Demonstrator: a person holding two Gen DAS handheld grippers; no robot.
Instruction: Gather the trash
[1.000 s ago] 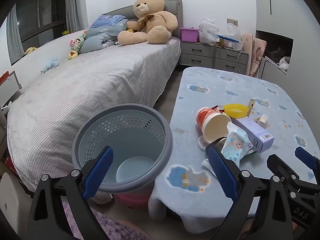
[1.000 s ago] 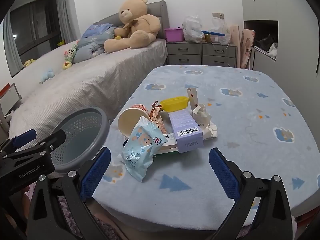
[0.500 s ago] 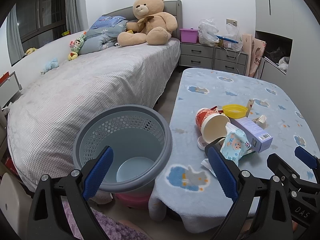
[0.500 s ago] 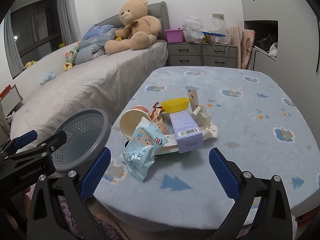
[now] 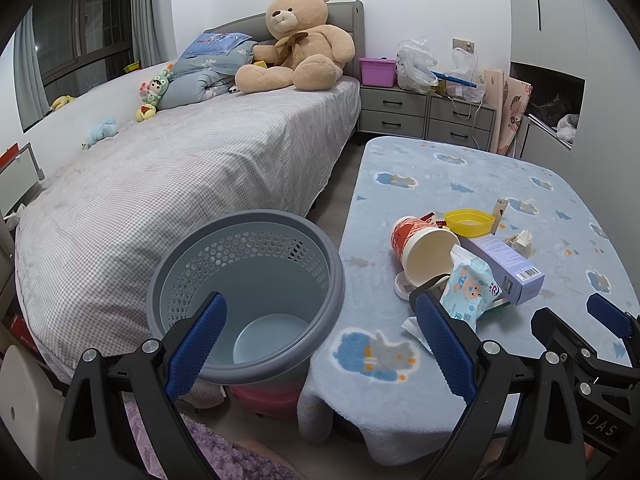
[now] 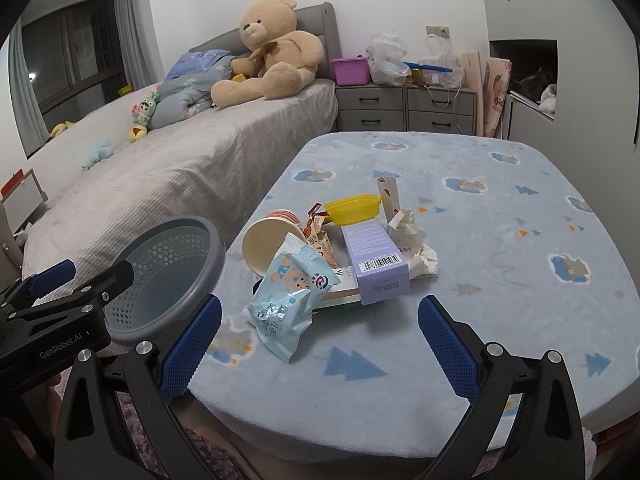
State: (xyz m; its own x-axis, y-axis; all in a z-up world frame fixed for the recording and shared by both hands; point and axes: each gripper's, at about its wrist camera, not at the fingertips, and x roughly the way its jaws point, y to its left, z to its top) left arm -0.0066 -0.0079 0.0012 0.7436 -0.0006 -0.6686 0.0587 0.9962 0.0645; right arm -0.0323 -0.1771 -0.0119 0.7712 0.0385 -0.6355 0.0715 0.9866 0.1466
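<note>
My left gripper [image 5: 320, 344] is spread wide, holding nothing, over the grey basket [image 5: 246, 304]. My right gripper [image 6: 318, 344] is likewise wide and empty. Trash pile at 12 o'clock on the blue table [image 6: 500, 292]: wipes packet [image 6: 290, 292] nearest, purple box [image 6: 374, 262] behind, paper cup [image 6: 266, 242] at 11.

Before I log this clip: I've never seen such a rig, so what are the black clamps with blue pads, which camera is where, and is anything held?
They are two hand-held grippers; a person carries one in each hand. Each picture comes from a fisheye camera on one gripper, looking along its fingers. The left gripper hangs open over the grey bin; the right gripper is open before the trash pile. Neither holds anything. On the blue table cover lie a paper cup, a wipes packet, a purple box, a yellow lid and crumpled paper.
</note>
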